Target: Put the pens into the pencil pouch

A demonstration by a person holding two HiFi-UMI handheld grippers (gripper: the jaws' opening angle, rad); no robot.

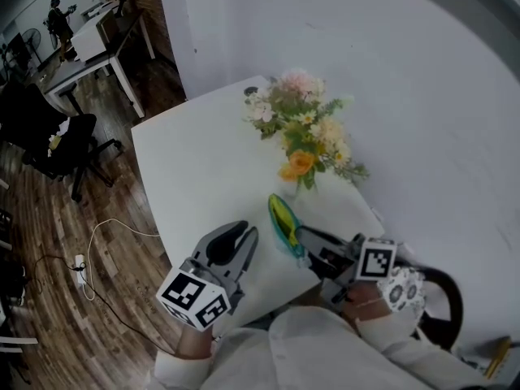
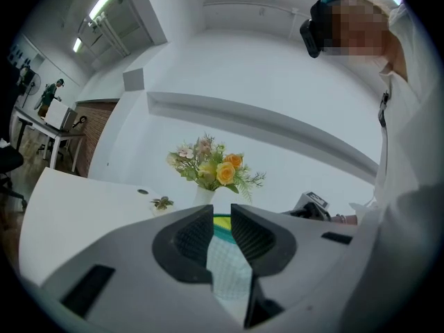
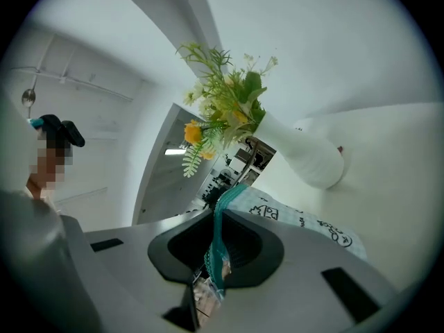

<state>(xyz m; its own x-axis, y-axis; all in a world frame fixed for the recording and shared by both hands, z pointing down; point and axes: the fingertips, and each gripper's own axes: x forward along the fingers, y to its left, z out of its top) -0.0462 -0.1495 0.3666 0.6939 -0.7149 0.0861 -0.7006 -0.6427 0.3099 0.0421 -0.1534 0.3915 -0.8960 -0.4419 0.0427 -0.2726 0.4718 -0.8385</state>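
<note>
Two grippers in all: left hand-held gripper (image 1: 246, 234) and right hand-held gripper (image 1: 301, 239). Two cubes with square markers: one marker cube (image 1: 193, 297) on the left, another marker cube (image 1: 376, 260) on the right. One pencil pouch (image 1: 283, 218). One table (image 1: 195, 161), bearing one vase (image 3: 309, 158), one bunch of flowers (image 1: 305, 124) and one small ornament (image 2: 162, 202). Farther off, one person (image 1: 58, 15), at least two dark chairs (image 1: 69, 146) (image 1: 445, 295), and one power strip (image 1: 80, 268) with one cable (image 1: 122, 222).
</note>
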